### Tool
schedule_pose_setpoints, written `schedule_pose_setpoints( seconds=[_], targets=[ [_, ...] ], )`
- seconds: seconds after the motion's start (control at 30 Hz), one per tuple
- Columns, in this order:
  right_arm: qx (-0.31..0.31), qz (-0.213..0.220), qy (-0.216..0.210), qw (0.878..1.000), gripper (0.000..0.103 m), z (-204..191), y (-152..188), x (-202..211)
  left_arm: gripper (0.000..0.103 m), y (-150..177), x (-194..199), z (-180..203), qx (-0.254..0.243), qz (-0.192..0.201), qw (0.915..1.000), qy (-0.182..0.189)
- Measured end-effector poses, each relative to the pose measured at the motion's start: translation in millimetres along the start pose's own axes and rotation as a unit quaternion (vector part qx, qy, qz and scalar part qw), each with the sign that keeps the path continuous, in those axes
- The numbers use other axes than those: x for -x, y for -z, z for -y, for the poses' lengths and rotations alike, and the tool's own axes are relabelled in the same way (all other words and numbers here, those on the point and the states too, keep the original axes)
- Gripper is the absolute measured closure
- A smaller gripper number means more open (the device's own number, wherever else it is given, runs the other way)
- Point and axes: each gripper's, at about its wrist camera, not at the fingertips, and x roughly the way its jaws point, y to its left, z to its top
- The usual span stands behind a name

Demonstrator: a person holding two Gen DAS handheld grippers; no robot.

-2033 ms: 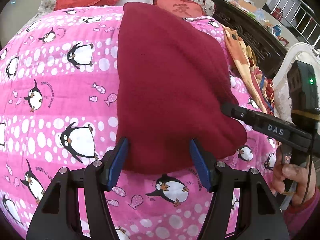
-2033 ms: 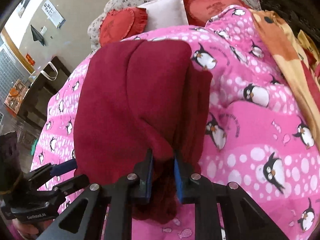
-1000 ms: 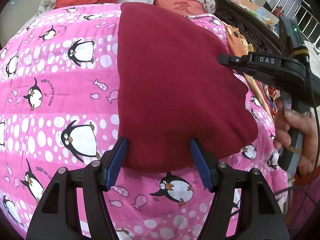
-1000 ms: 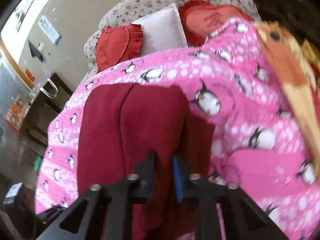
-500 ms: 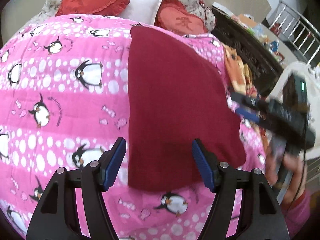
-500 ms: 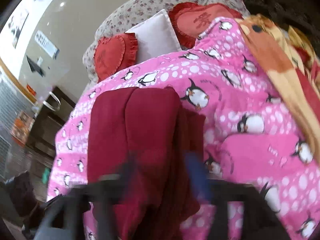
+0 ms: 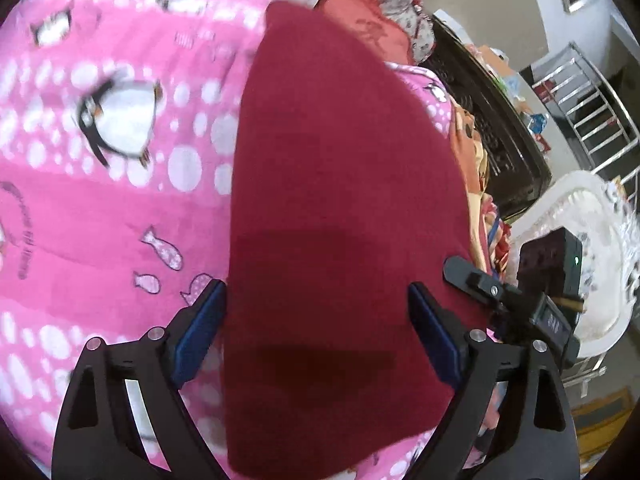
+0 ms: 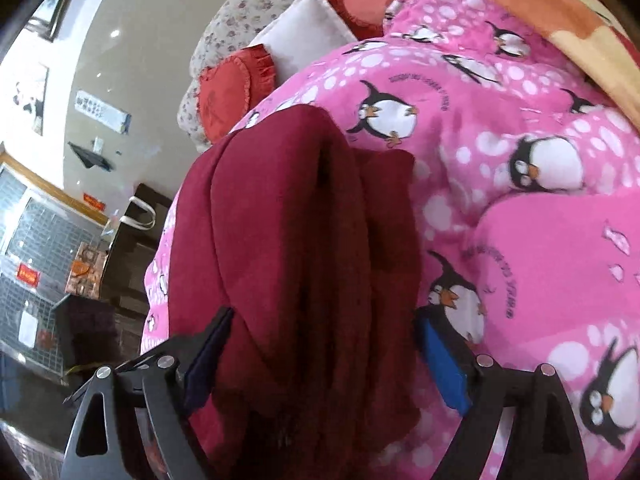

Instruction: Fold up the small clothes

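1. the folded dark red garment (image 7: 344, 208) is laid flat on the pink penguin blanket (image 7: 100, 208) of the bed.
2. the left tool (image 7: 316, 332) is spread wide over the garment's near end, its jaws just opened further, nothing gripped.
3. the right tool (image 8: 320, 356) is likewise parted, straddling the garment's bunched edge (image 8: 304, 264), the cloth released.

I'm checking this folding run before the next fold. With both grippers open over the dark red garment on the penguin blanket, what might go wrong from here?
1. The right gripper, jaws just opened, spans several loose layers of the dark red garment; closing may catch only some, skewing the fold.
2. The left gripper, jaws just widened, straddles the garment's near end over the soft pink blanket; a deep pinch could grab blanket too.
3. The grippers sit close together, so they may collide.
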Motion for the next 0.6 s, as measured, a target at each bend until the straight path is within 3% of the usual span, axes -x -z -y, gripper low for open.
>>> schedule_pose_setpoints(
  seconds=[0.1,0.13,0.17,0.2,0.3,0.37,0.6],
  targets=[
    [0.018,-0.004,0.009,1.0,0.015,-9,3,-8,0.013,0,-1,5,-0.008,0.011,0.9999,-0.001],
    [0.026,-0.004,0.013,1.0,0.018,-13,4,-9,0.013,0,-1,8,-0.012,0.01,0.9999,-0.002],
    [0.035,-0.003,0.012,0.999,0.025,-18,5,-10,0.014,2,-1,10,-0.017,0.007,0.9998,-0.002],
    [0.041,-0.003,0.008,0.999,0.04,-25,5,-8,0.015,3,0,14,-0.025,0.007,0.9996,-0.007],
    [0.054,0.003,0.021,0.998,0.052,-40,6,2,0.026,7,10,24,-0.04,0.017,0.999,-0.012],
    [0.054,0.007,0.01,0.998,0.054,-49,7,13,0.034,10,24,26,-0.041,0.02,0.999,-0.001],
    [0.079,-0.026,-0.033,0.996,0.055,-97,41,35,0.034,46,91,24,-0.04,0.01,0.999,-0.013]
  ],
)
